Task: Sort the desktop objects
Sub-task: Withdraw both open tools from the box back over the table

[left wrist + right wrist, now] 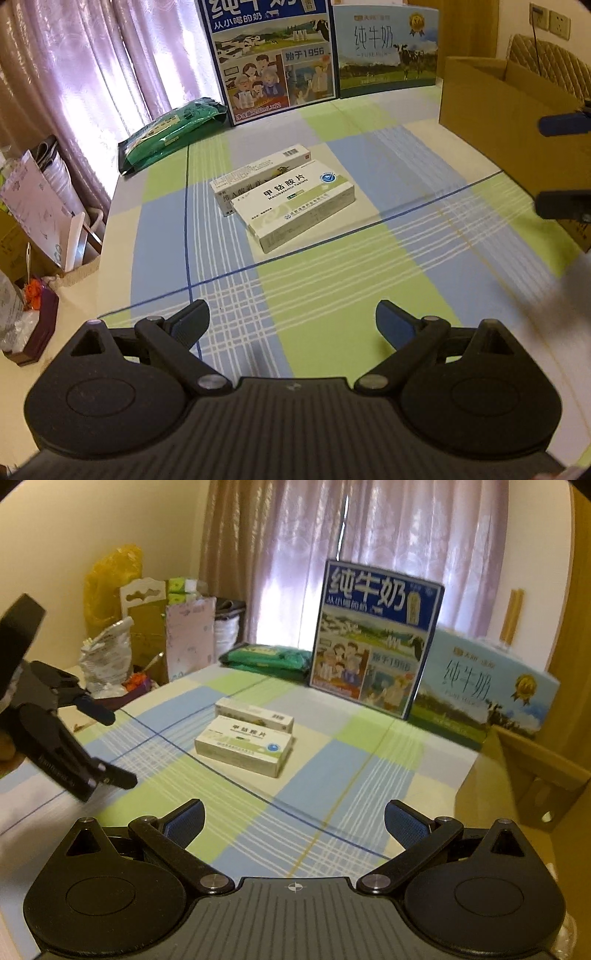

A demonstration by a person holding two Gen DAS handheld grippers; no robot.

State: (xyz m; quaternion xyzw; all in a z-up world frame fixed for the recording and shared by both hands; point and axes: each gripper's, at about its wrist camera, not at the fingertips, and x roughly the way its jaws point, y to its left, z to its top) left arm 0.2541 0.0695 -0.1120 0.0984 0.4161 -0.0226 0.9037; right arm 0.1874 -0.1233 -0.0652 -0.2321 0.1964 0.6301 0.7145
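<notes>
Both tools are spread wide with nothing between their fingers. The left tool [293, 325] hovers low over the checked cloth of the table [332, 295], and the right tool [294, 821] does the same from the other side; each appears at the edge of the other's view, only partly in frame.

Near the middle of the table lie two flat medicine boxes, touching along their long sides. The nearer white and green box [295, 205] partly hides the slimmer cream box [258, 171] behind it, whose printing is too small to read. In the right wrist view the same pair is soft with blur.

At the far edge stand two milk cartons side by side, the blue carton [273, 55] cut off at the top and the pale carton [388, 48] beside it. A green packet [173, 133] lies to their left by the curtain. A cardboard box [509, 122] sits at the right, running out of frame.
</notes>
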